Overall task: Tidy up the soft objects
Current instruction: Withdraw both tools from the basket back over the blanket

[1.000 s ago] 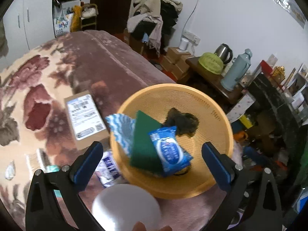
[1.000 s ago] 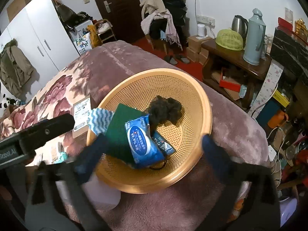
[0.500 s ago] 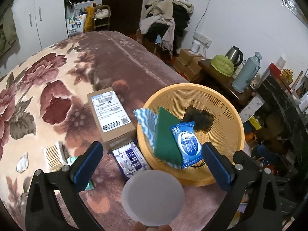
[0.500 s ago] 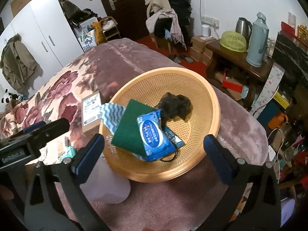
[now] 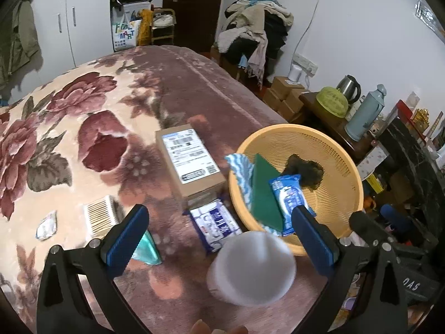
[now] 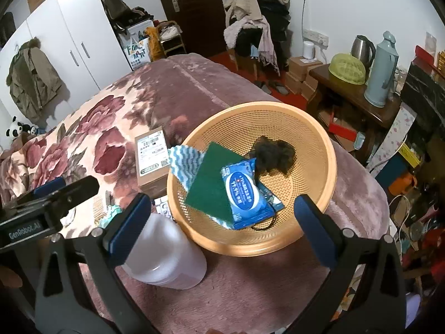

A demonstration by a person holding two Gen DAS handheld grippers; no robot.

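A round orange mesh basket [image 5: 281,130] [image 6: 328,150] sits on the floral blanket at the bed's right edge. Inside lie a blue wavy cloth [image 5: 239,172] [image 6: 182,161], a green scouring pad [image 5: 262,192] [image 6: 211,192], a blue wipes pack [image 5: 289,197] [image 6: 244,194] and a dark fuzzy clump [image 5: 304,172] [image 6: 274,154]. A white-and-blue tissue pack [image 5: 215,222] rests on the blanket left of the basket. My left gripper [image 5: 219,236] hovers open over the tissue pack and a white tub. My right gripper [image 6: 222,225] hovers open over the basket's near side. Neither holds anything.
A white translucent tub [image 5: 250,267] [image 6: 164,256] stands near the basket. A labelled cardboard box [image 5: 189,161] [image 6: 150,156], a cotton-swab box [image 5: 100,218], a teal packet [image 5: 146,247] and a small sachet [image 5: 46,226] lie on the blanket. A cluttered side table [image 6: 358,103] stands beyond the bed's right edge.
My left gripper has drawn back and to the left from above the basket, bringing more of the blanket and the box into view. The right gripper has pulled back slightly.
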